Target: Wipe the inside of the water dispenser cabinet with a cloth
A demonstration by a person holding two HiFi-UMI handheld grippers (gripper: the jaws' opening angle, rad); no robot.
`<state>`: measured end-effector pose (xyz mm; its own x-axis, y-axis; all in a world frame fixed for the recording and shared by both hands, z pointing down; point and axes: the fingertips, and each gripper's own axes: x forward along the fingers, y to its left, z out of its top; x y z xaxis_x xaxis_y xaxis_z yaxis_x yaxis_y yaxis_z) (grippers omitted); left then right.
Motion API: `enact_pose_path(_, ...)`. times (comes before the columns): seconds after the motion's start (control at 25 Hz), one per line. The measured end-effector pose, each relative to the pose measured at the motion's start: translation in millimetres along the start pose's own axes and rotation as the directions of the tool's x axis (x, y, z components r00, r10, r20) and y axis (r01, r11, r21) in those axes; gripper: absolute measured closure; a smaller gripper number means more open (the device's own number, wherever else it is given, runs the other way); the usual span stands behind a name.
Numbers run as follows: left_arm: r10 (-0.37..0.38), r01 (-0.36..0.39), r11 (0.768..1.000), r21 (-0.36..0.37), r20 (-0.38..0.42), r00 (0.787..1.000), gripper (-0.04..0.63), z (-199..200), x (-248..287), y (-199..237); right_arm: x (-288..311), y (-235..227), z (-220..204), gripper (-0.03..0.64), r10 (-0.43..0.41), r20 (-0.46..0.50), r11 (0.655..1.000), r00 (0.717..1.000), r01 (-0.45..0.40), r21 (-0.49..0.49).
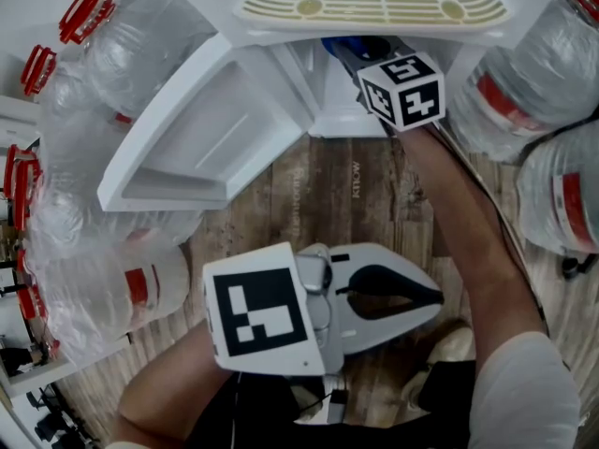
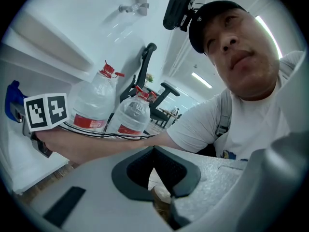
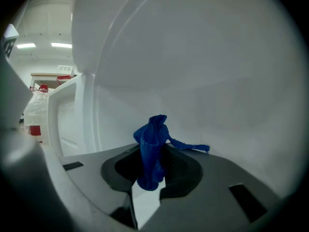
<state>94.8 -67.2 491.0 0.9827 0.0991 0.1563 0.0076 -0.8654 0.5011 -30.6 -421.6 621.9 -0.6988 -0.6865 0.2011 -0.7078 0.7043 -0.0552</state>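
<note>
My right gripper [image 1: 353, 54] reaches into the open white cabinet [image 1: 329, 106] of the water dispenser, its marker cube facing up. It is shut on a blue cloth [image 3: 151, 149], which bunches up between the jaws close to the cabinet's white inner wall [image 3: 203, 71]; whether cloth and wall touch I cannot tell. A bit of the cloth [image 1: 343, 44] shows under the dispenser's front edge. My left gripper [image 1: 436, 296] is held low near the person's body, away from the cabinet, jaws shut on nothing. In the left gripper view the left gripper [image 2: 154, 148] points up at the person.
The cabinet door [image 1: 187, 143] is swung open to the left. A cream drip tray [image 1: 372, 0] sits above the opening. Large water bottles with red caps crowd the left [image 1: 103, 73] and the right [image 1: 524, 101]. Wood-look floor [image 1: 337, 195] lies in front.
</note>
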Motion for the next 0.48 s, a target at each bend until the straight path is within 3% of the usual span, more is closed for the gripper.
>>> enact_pose_path(0.12,0.001,-0.001,1.0,0.005,0.0,1.0,0.597,0.0,-1.0,-0.7,11.3,-2.8,6.0,0.526,-0.015,-0.006,0.999,1.0,0.015,-0.038)
enact_pose_path(0.48,-0.002,0.002,1.0,0.014,-0.001,1.0,0.597,0.4,-4.8,-4.0,12.5,33.8,6.1,0.523,0.054,-0.038,0.99,0.998,-0.058,-0.127)
